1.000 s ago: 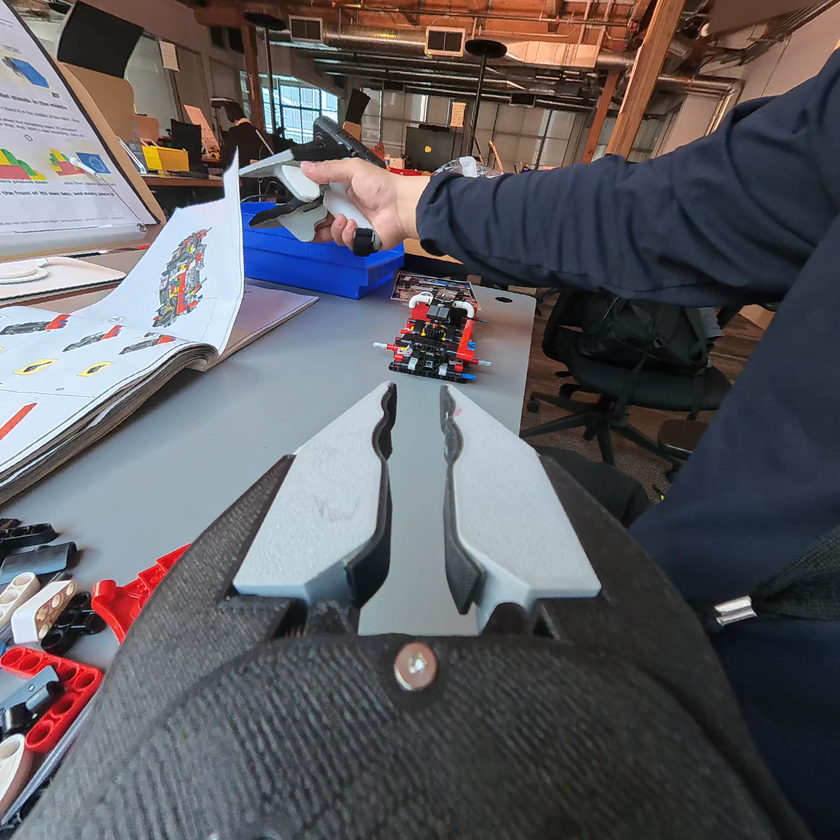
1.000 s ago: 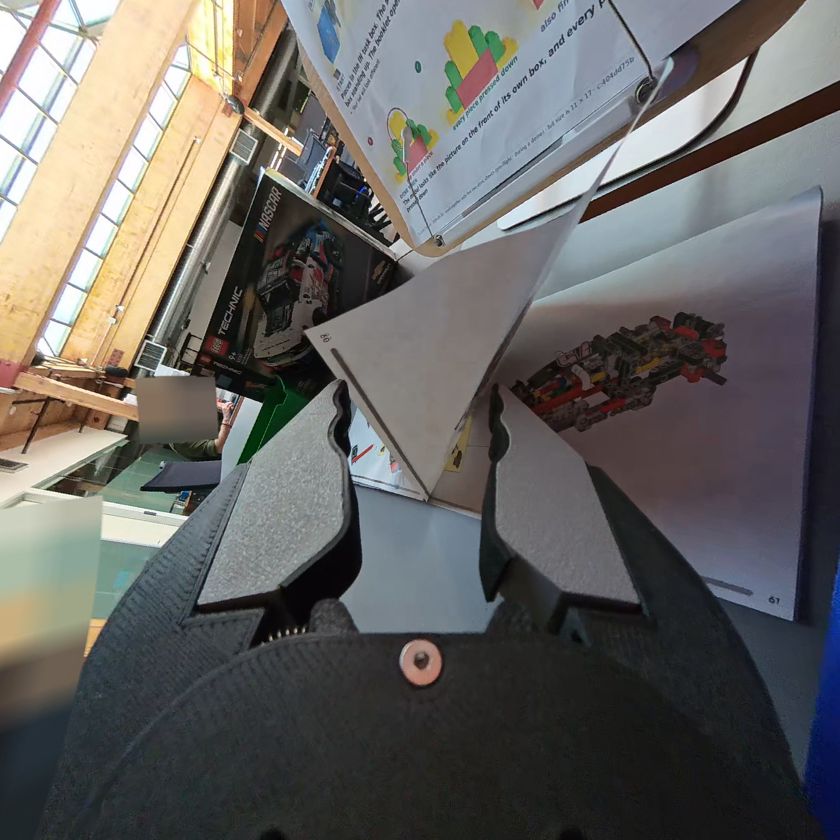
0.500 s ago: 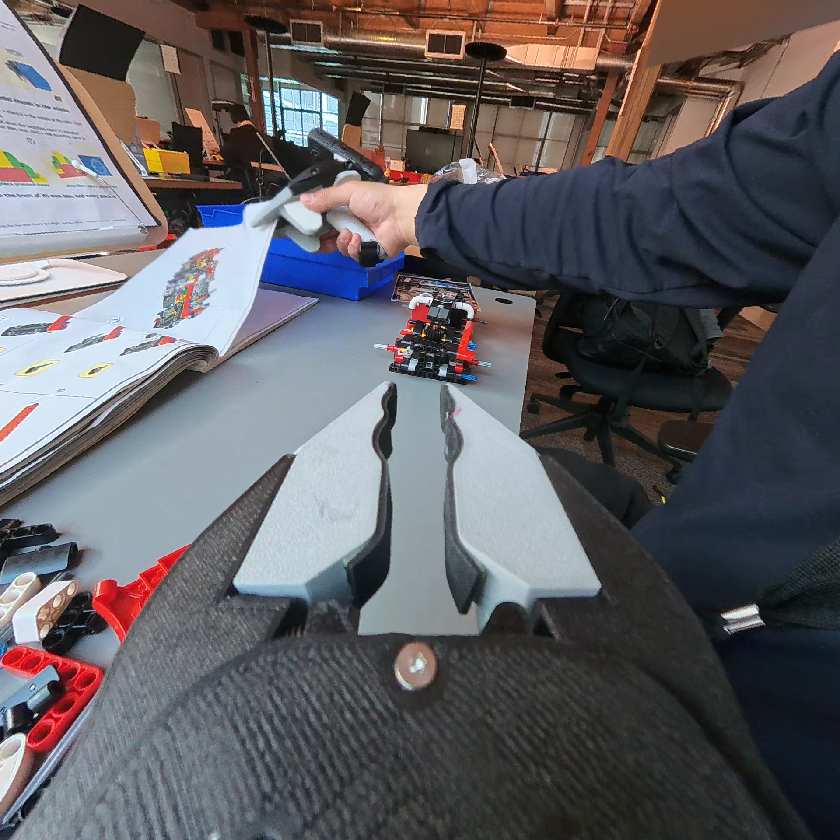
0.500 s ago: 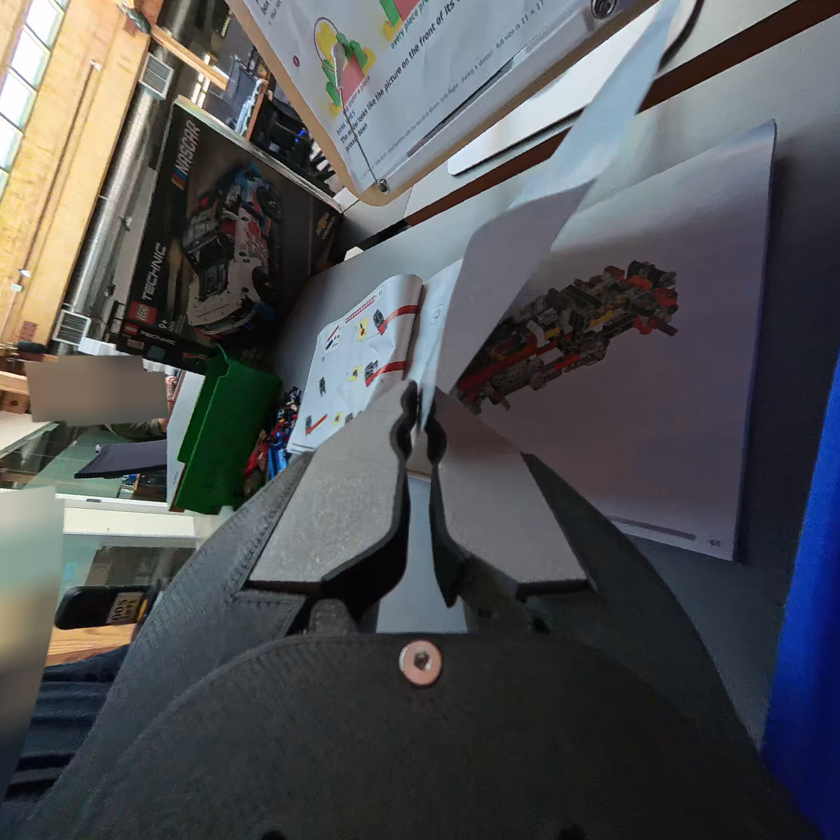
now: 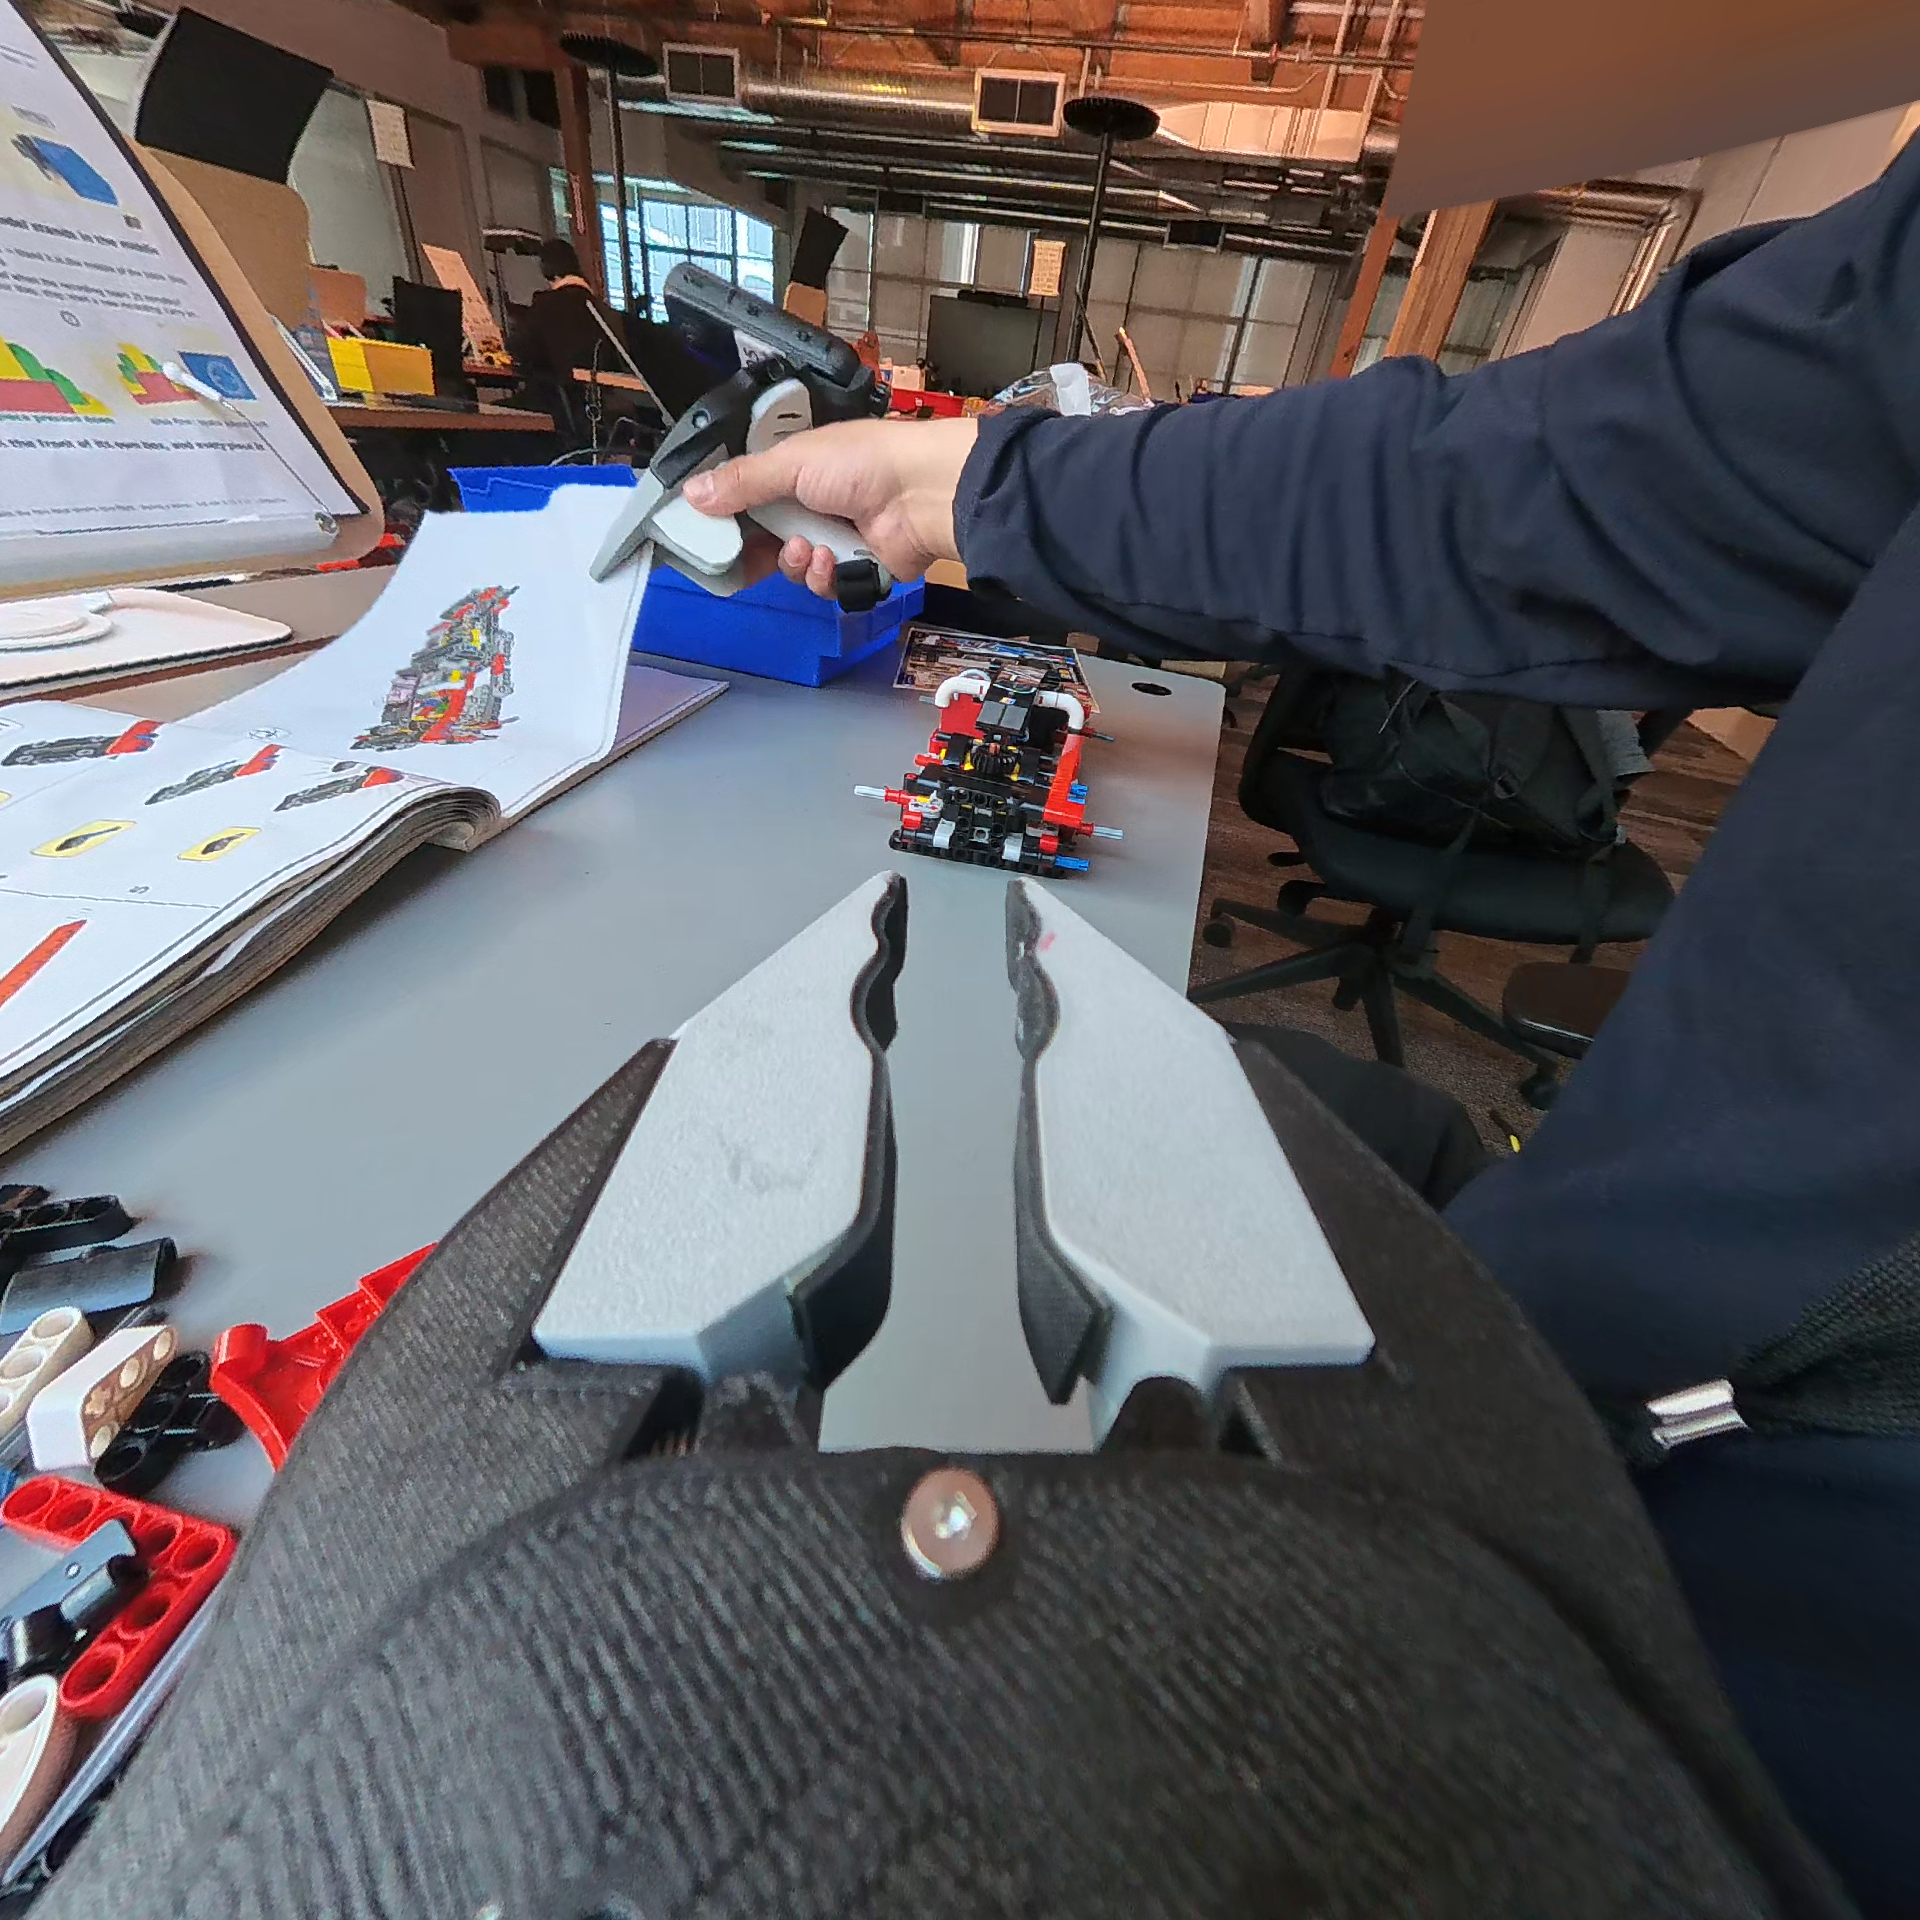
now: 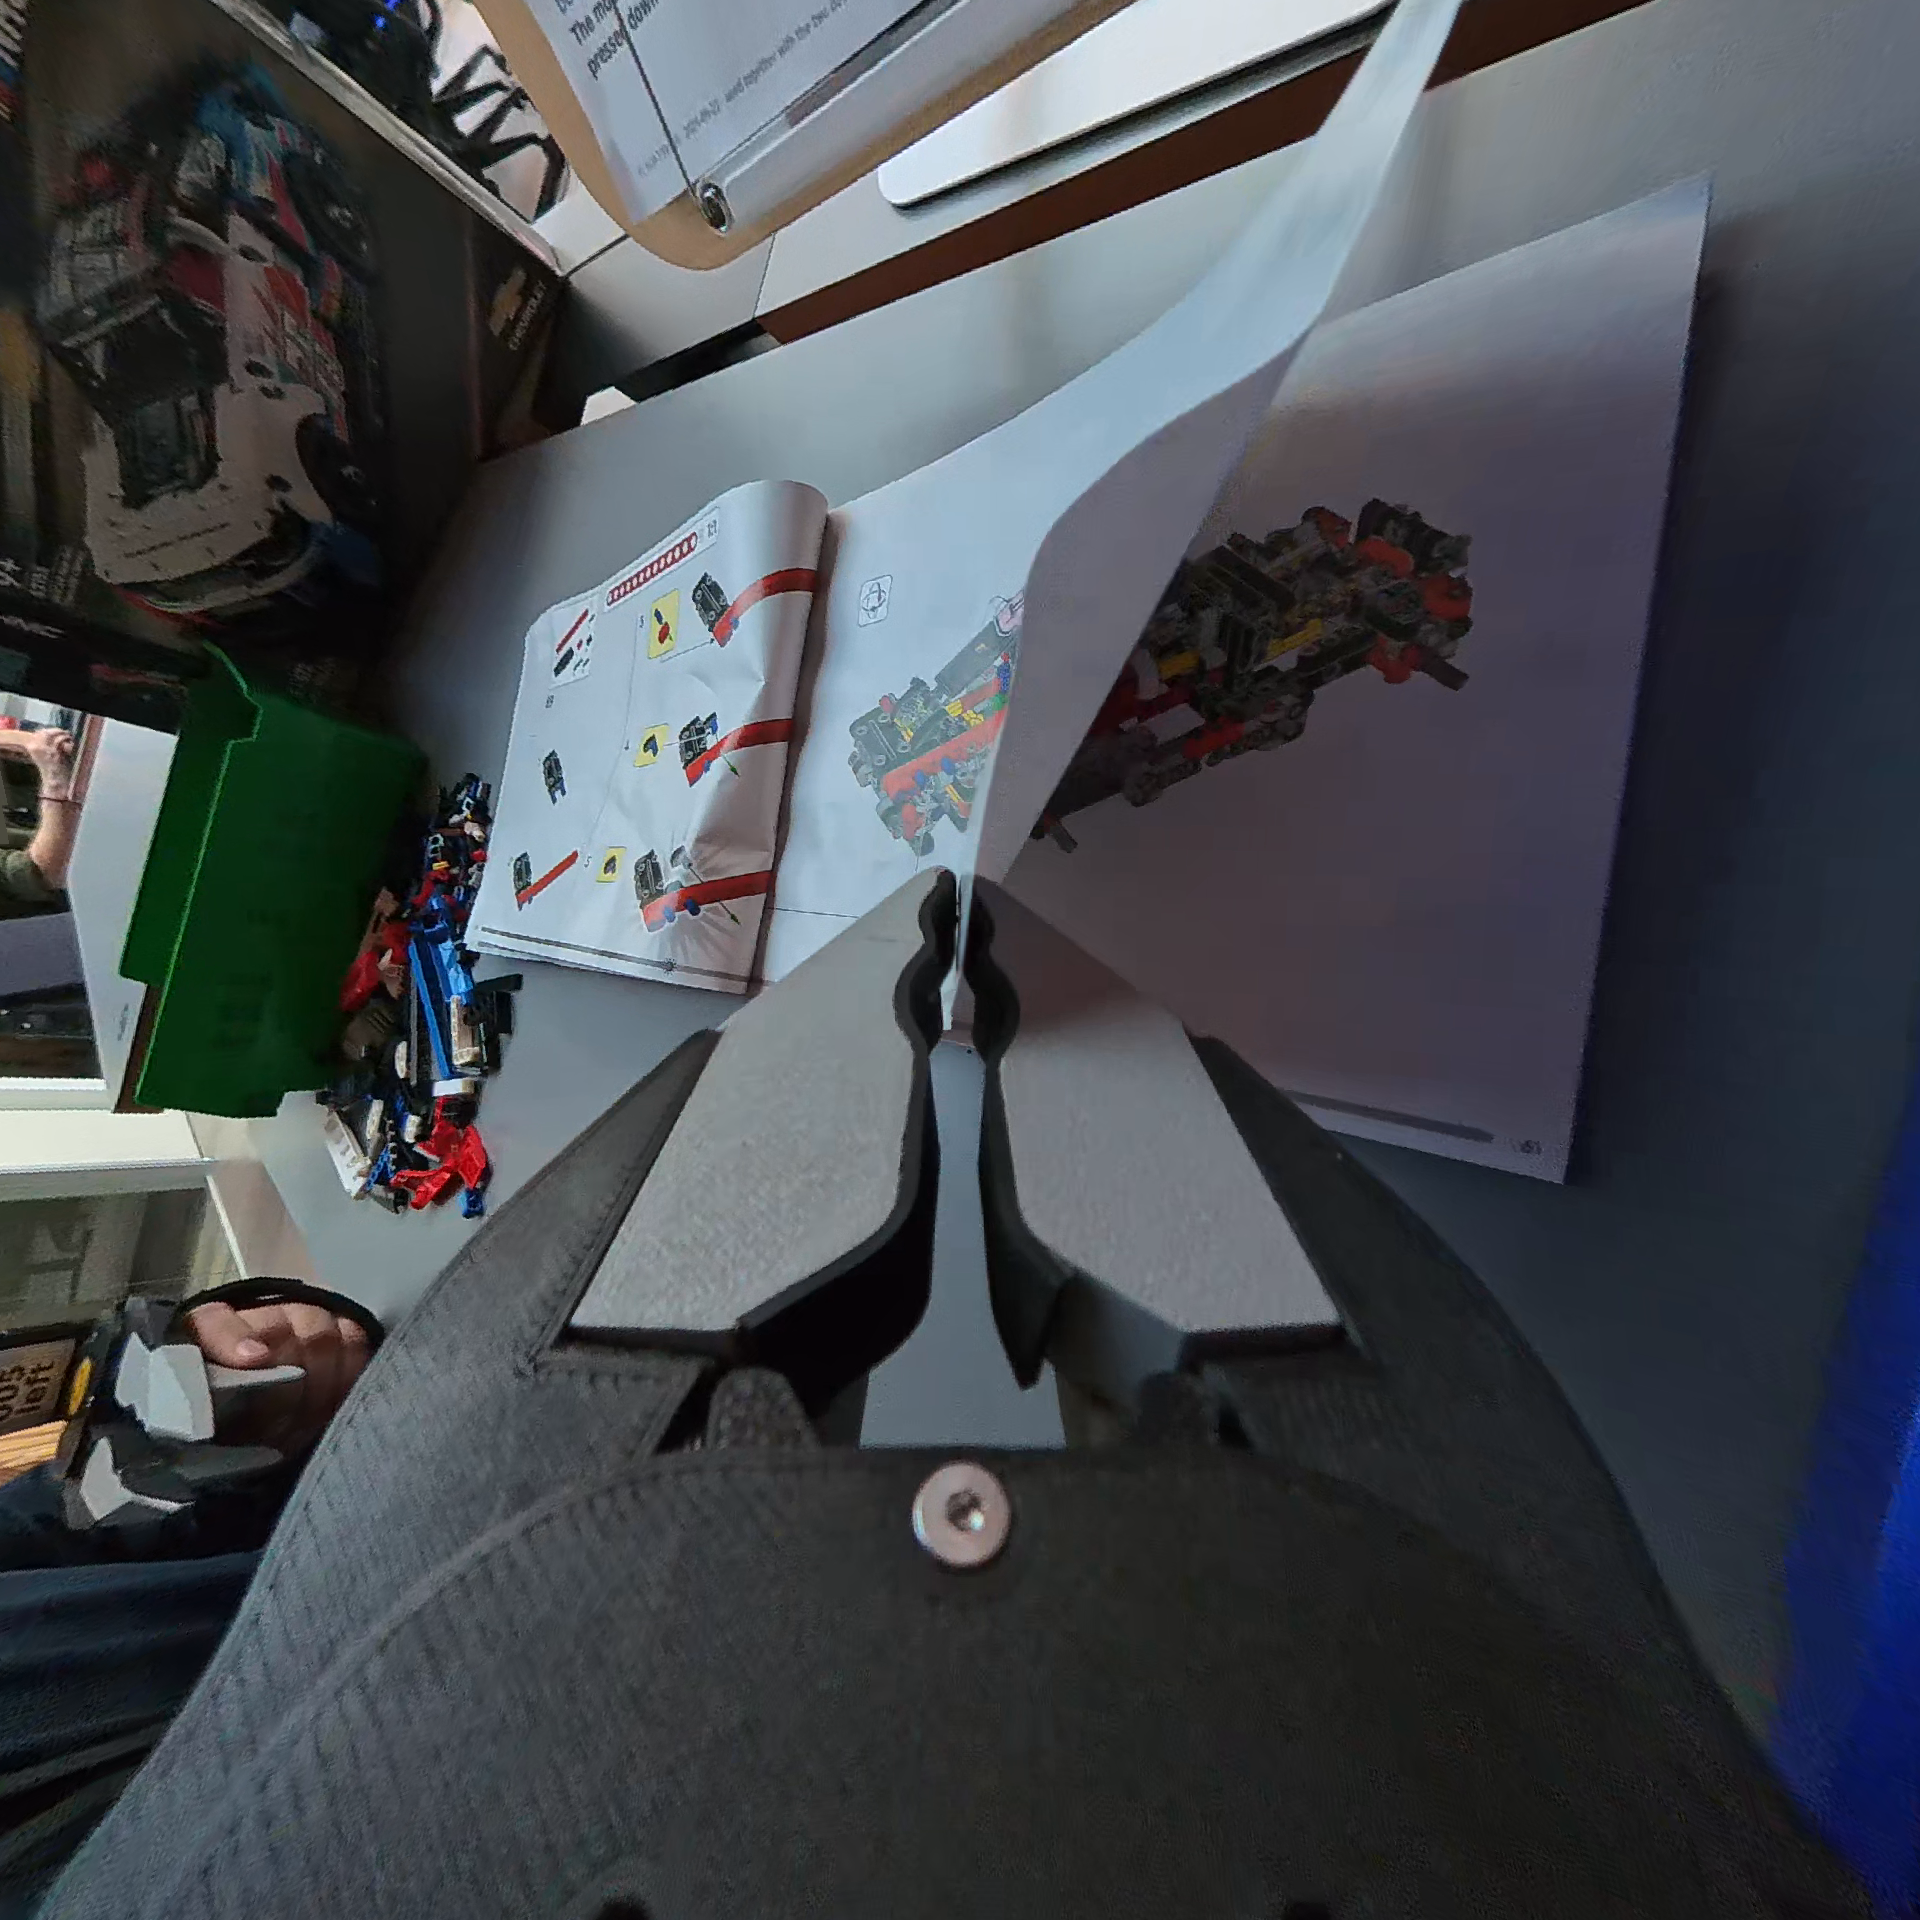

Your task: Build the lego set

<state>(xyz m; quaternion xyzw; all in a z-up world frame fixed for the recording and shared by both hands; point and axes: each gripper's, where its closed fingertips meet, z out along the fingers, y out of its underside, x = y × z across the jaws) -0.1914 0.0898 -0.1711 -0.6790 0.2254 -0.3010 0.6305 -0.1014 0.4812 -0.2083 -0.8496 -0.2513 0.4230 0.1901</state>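
My right gripper [image 6: 961,896] is shut on the edge of a white page [image 6: 1143,499] of the open instruction booklet [image 6: 675,727] and holds it lifted and curved over the booklet's right side. The left wrist view shows the same: the right gripper [image 5: 623,551], in a hand, pinches the page [image 5: 520,623] above the booklet [image 5: 208,821]. My left gripper [image 5: 954,896] is open and empty, low over the grey table [image 5: 623,987]. The partly built red and black lego car [image 5: 997,769] stands on the table just beyond its fingertips.
Loose lego parts [image 5: 94,1455] lie at the near left and show as a pile [image 6: 426,987] beside a green bin [image 6: 260,904]. A blue bin [image 5: 748,623] stands behind the booklet. The set's box [image 6: 208,312] and a sign stand [image 5: 135,364] are at the back. An office chair [image 5: 1455,831] is off the table's right edge.
My right gripper closed on the upright page's edge and carried it down and to the right. The left gripper has not moved.
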